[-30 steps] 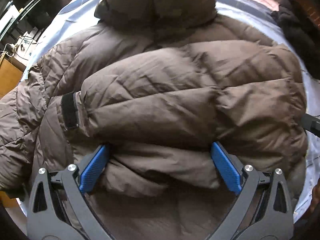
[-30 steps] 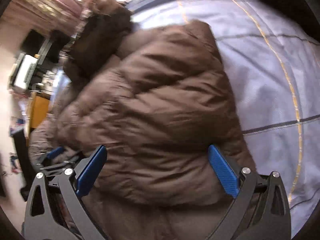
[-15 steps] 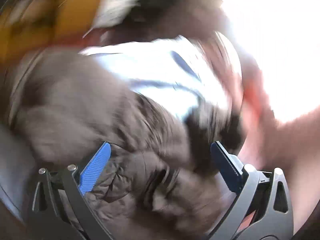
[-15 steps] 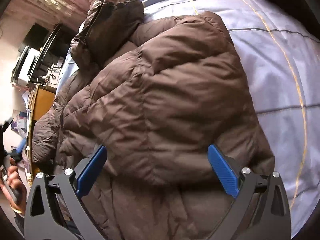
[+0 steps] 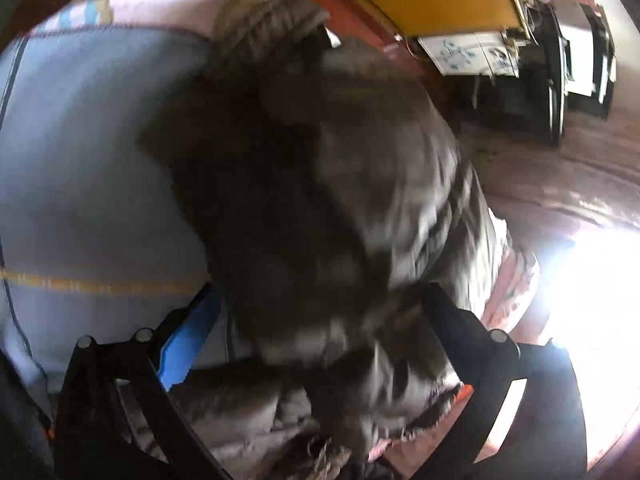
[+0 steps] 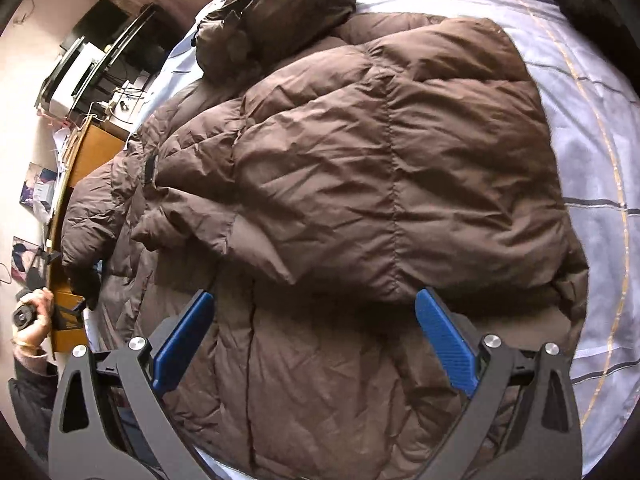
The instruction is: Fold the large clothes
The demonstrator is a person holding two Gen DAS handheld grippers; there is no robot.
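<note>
Brown quilted puffer jacket (image 6: 360,168) lies spread on your pale blue checked bed sheet (image 6: 592,152), one side folded across. Nearest you, your right tool (image 6: 312,344) hovers open over the hem. Your left tool (image 5: 316,320) gapes around a blurred sleeve. Bulky, soft, slippery: pinch seams or cuff. Beyond lies the hood (image 6: 280,12).

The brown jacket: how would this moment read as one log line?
brown jacket: partly folded on bed | left gripper: open | right gripper: open, above jacket
</note>
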